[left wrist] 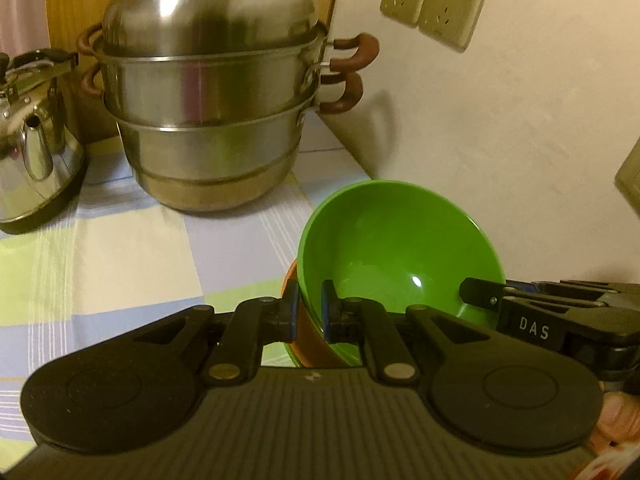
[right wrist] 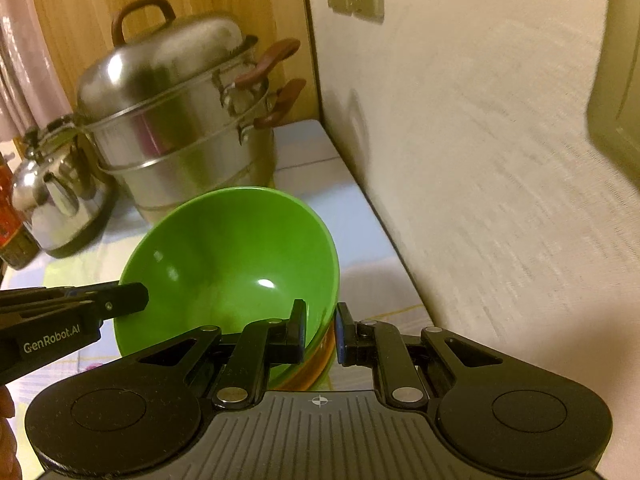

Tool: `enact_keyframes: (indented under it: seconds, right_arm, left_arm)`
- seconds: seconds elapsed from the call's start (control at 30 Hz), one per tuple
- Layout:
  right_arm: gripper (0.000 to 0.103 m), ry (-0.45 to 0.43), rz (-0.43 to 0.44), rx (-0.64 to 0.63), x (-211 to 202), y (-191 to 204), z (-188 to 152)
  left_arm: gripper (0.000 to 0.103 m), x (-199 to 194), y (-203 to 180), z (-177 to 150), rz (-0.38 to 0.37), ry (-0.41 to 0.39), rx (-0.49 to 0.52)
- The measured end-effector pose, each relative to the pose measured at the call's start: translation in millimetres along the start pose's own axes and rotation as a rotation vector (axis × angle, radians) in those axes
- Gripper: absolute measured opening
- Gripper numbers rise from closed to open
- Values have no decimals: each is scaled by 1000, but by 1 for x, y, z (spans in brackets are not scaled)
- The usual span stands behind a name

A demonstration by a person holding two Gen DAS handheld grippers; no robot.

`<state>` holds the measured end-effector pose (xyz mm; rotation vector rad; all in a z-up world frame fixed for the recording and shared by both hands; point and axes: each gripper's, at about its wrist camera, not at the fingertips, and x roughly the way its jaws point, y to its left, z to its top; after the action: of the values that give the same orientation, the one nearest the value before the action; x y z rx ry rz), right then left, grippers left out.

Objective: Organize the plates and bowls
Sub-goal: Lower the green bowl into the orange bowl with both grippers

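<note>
A green bowl sits nested in an orange bowl, and the stack is tilted over the checked tablecloth. My left gripper is shut on the stack's near-left rim, one finger inside the green bowl and one outside the orange one. In the right wrist view the green bowl fills the middle. My right gripper is shut on its near-right rim, over the orange bowl. Each gripper shows in the other's view: the right gripper and the left gripper. The stack's underside is hidden.
A tall steel steamer pot with brown handles stands behind the bowls. A shiny kettle is to its left, with a red-labelled bottle further left. A wall with sockets runs close along the right edge.
</note>
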<state>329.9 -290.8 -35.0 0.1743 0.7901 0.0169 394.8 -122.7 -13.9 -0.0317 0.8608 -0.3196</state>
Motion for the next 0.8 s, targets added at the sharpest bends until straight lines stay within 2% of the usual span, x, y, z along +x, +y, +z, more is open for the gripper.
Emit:
enact_keyframes:
  seconds: [0.27,0.8]
  right_arm:
    - [14,18,-19,-31,21,5,-4]
    - [14,13,-48,-93,33,11,-11]
  left_arm:
    - [9,13,5,-6,2,16,-5]
    - [9,27,9,-12,10,39,3]
